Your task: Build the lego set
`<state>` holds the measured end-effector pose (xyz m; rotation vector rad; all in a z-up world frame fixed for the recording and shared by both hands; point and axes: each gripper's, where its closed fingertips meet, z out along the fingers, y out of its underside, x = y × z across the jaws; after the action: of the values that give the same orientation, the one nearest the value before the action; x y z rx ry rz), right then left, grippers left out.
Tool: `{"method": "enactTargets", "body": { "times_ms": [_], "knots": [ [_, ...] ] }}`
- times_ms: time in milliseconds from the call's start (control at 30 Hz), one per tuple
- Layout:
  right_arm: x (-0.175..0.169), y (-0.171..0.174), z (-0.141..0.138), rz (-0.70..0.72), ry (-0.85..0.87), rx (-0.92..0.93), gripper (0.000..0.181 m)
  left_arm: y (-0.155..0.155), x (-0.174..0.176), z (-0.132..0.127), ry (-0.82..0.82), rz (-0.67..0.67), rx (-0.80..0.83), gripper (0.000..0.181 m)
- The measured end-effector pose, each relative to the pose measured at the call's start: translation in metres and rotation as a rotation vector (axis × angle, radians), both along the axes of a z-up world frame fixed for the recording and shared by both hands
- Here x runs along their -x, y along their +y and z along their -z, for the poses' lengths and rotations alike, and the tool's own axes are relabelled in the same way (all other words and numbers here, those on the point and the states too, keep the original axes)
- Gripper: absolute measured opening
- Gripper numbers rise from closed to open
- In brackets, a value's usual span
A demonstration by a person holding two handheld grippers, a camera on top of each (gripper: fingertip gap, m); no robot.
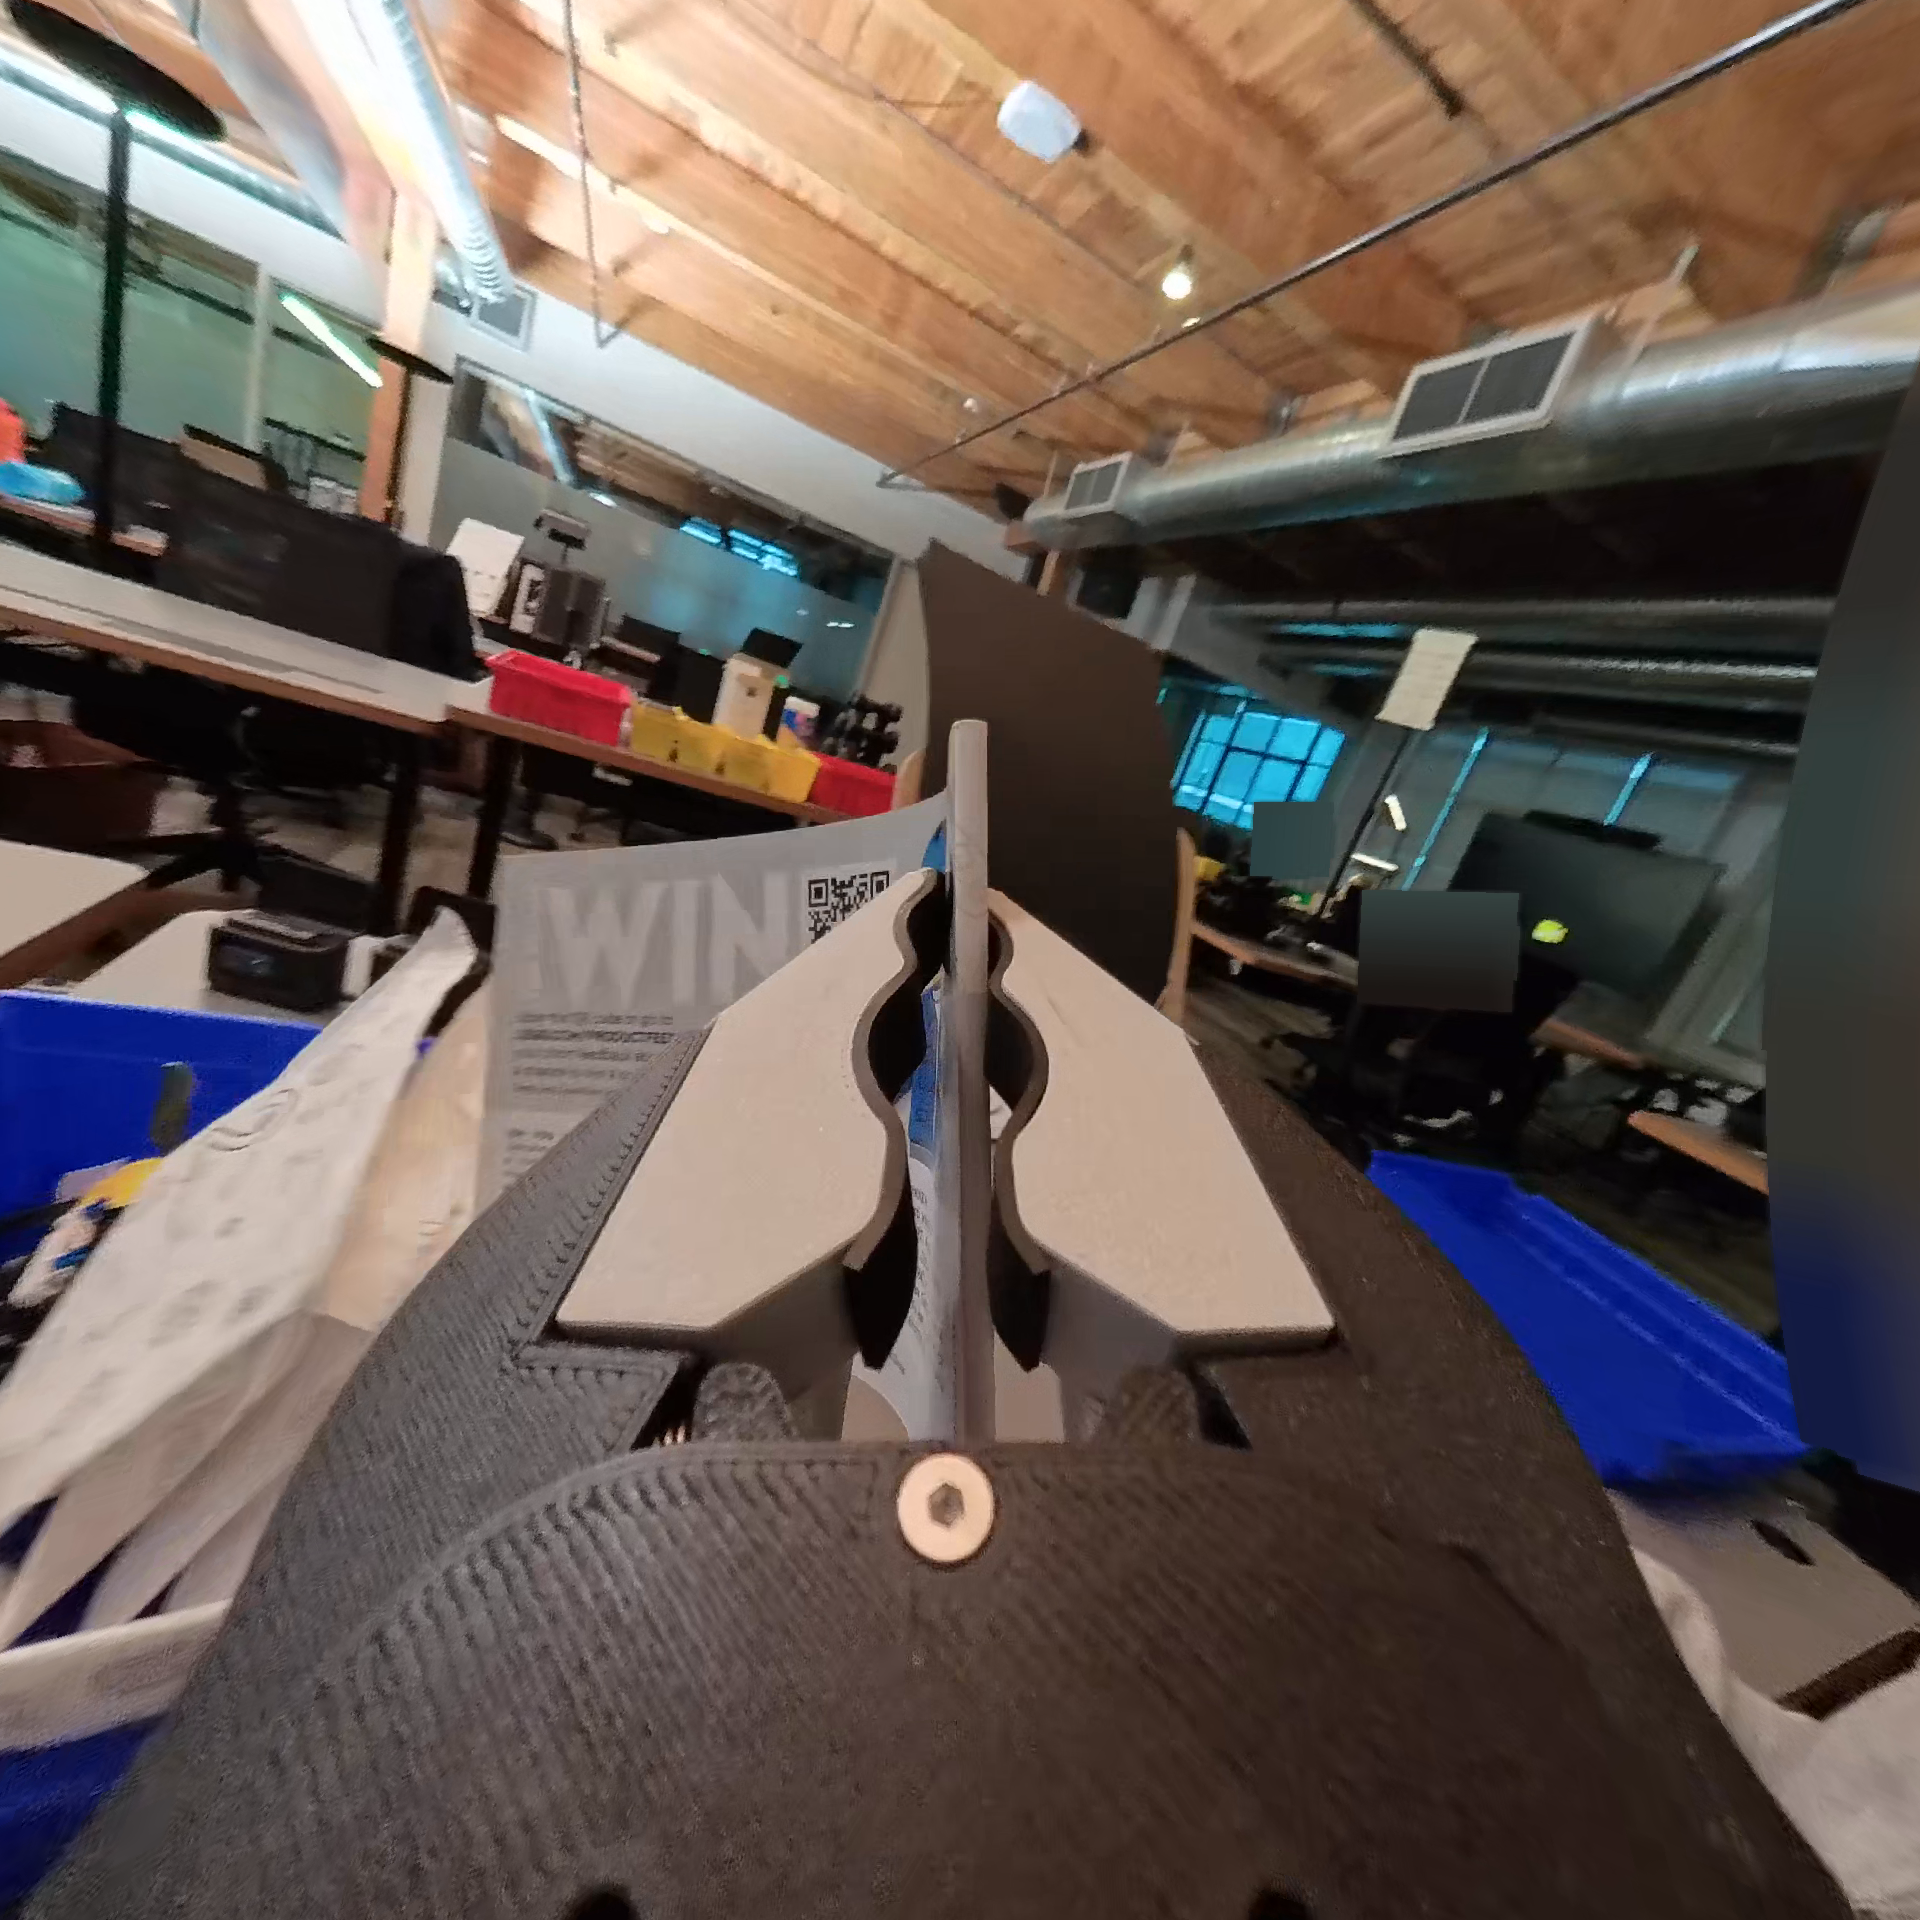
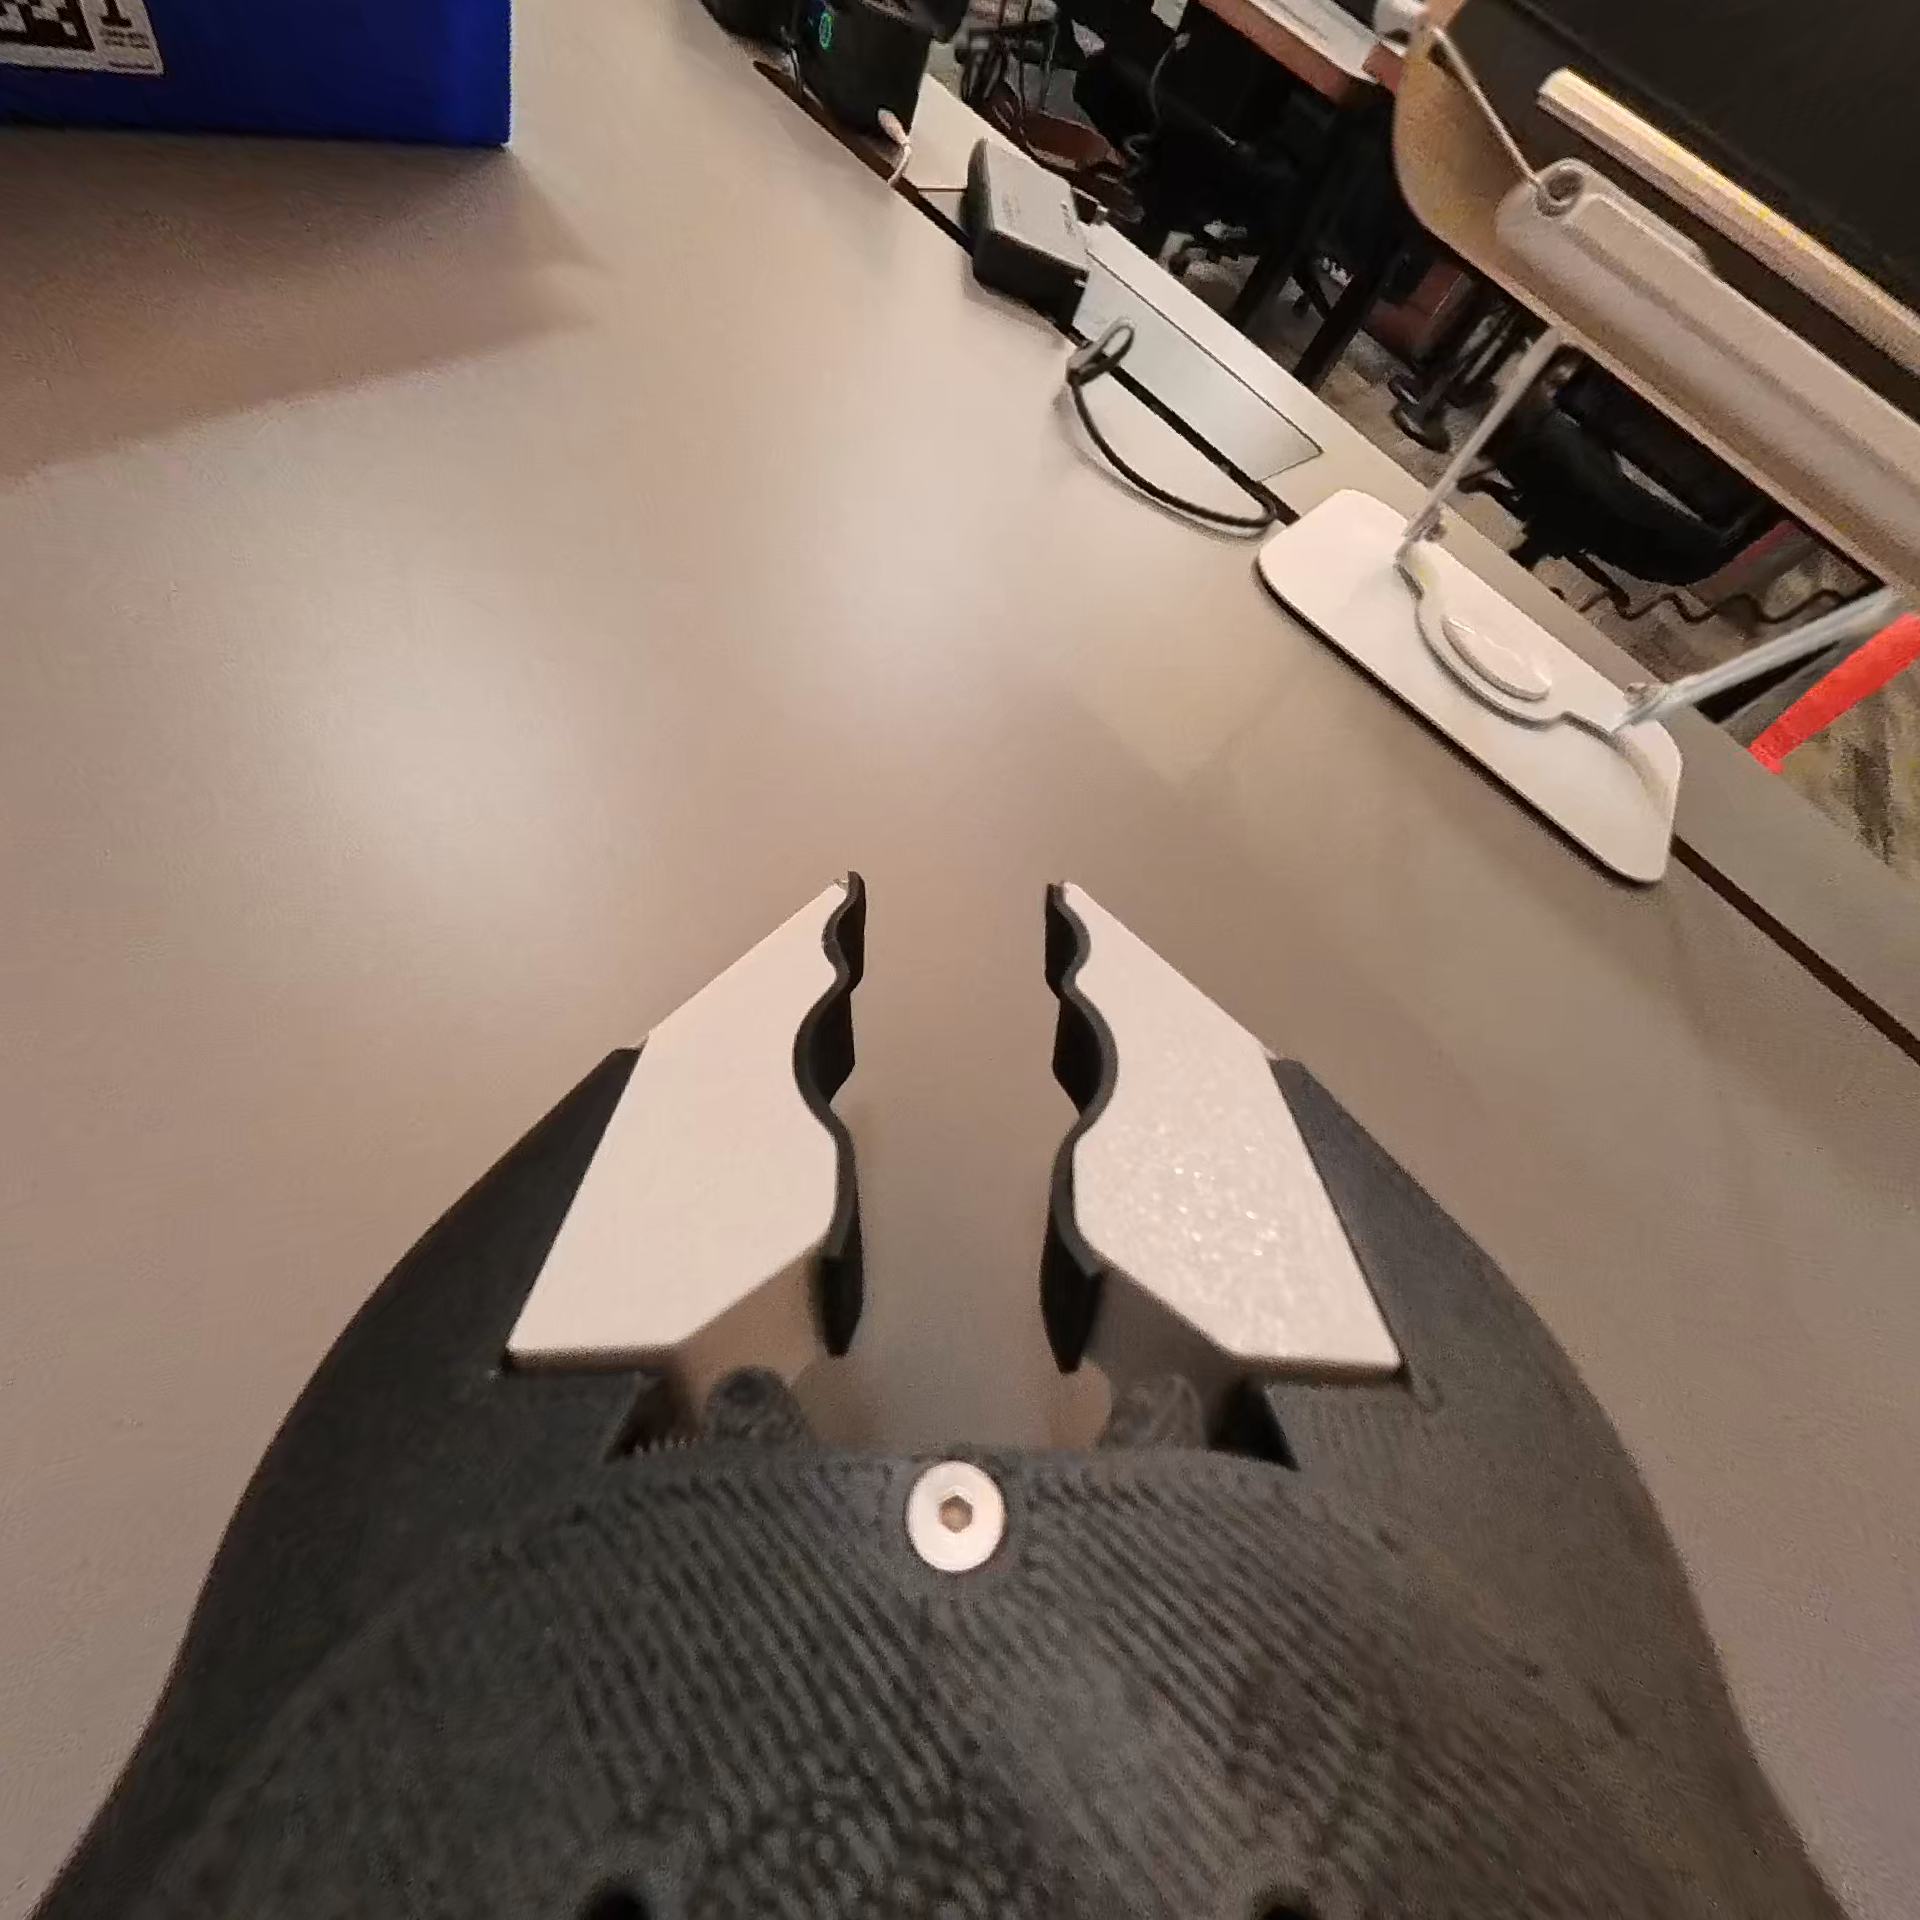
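Gripping a thin booklet (image 1: 968, 997) edge-on, the left gripper (image 1: 966, 914) is clamped on it, raised and tilted upward so that its view takes in ceiling and office more than worktop. The booklet, likely the set's instructions, appears lifted out from among the white bags (image 1: 260, 1174) at left, which lie in a blue bin (image 1: 73, 1081); part of its printed page curves out behind the fingers. A second blue bin (image 1: 1579, 1320) lies close at right, so the booklet has walls on both sides and free room only upward. No loose bricks can be made out. The right gripper (image 2: 951, 904) hangs empty, jaws parted, above a bare table (image 2: 416, 727). That surface offers ample room to lay the booklet flat. Its far edge runs diagonally at right, carrying a lamp base (image 2: 1475, 675) and a looped cable (image 2: 1153, 457); judgement: keep set-down left of these.
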<state>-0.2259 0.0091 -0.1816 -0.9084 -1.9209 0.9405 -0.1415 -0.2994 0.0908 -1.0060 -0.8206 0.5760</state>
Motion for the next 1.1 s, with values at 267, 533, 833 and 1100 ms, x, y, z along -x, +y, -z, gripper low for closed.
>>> {"method": "enactTargets", "body": {
  "times_ms": [267, 533, 833, 1100],
  "knots": [
    [-0.013, 0.009, -0.007, -0.032, 0.021, 0.084, 0.033, 0.058, -0.009, -0.006, -0.001, 0.157, 0.047, 0.000],
    [-0.020, 0.010, -0.012, -0.052, 0.035, 0.131, 0.033, 0.061, 0.047, 0.081, -0.225, 0.106, -0.213, 0.000],
    [-0.022, 0.012, -0.013, -0.050, 0.040, 0.142, 0.033, 0.014, 0.061, 0.242, -0.475, -0.333, -0.218, 0.000],
    [-0.016, 0.009, -0.004, -0.036, 0.004, 0.093, 0.033, -0.018, 0.056, 0.239, -0.492, -0.594, 0.258, 0.026]
  ]
}}
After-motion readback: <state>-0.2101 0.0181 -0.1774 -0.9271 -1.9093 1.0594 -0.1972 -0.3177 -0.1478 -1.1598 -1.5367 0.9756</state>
